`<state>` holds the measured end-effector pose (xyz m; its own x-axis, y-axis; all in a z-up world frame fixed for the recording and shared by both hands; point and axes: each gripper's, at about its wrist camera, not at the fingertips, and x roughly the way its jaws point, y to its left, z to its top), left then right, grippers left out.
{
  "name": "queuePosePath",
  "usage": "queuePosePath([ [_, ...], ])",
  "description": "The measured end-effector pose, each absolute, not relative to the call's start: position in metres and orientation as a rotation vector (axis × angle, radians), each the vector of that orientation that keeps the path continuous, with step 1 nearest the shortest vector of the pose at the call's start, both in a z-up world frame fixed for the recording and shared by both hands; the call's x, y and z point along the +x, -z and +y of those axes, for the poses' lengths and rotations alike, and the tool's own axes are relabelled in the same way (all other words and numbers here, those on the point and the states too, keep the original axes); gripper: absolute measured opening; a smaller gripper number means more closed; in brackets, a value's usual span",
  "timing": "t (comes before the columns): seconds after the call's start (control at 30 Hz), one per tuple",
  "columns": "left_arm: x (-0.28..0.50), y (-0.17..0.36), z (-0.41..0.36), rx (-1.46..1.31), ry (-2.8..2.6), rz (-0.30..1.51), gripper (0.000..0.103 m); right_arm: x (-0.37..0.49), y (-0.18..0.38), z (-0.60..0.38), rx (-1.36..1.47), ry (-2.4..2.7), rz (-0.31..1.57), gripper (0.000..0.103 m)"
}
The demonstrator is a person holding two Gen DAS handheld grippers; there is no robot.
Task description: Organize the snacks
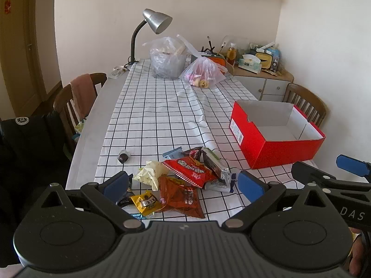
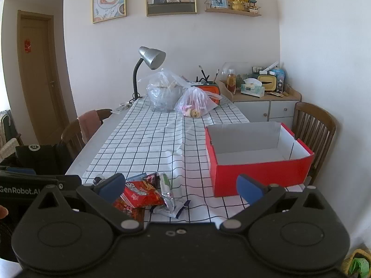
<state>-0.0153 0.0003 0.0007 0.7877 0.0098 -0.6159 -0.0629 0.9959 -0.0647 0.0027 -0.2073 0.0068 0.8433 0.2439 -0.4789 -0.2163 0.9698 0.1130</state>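
yellow snack packet | partly hidden | left gripper body

On the side of the left hand-held gripper, seen at the near left from the right wrist view, white letters read "GenRobot.AI", cut off at the end. On the right hand-held gripper's body, at the near right in the left wrist view, stands "DAS". The print on the snack wrappers is too blurred to read.

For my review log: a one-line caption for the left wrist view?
Open left claw above scattered foil snack packets; empty red cardboard box on checked tablecloth.
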Motion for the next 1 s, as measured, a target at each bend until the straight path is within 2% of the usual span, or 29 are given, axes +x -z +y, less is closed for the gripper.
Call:
queuePosePath([
  [1.0, -0.010, -0.002, 0.003, -0.087, -0.051, 0.667, 0.101, 0.012, -0.007, -0.207, 0.033, -0.268, 0.516, 0.102],
])
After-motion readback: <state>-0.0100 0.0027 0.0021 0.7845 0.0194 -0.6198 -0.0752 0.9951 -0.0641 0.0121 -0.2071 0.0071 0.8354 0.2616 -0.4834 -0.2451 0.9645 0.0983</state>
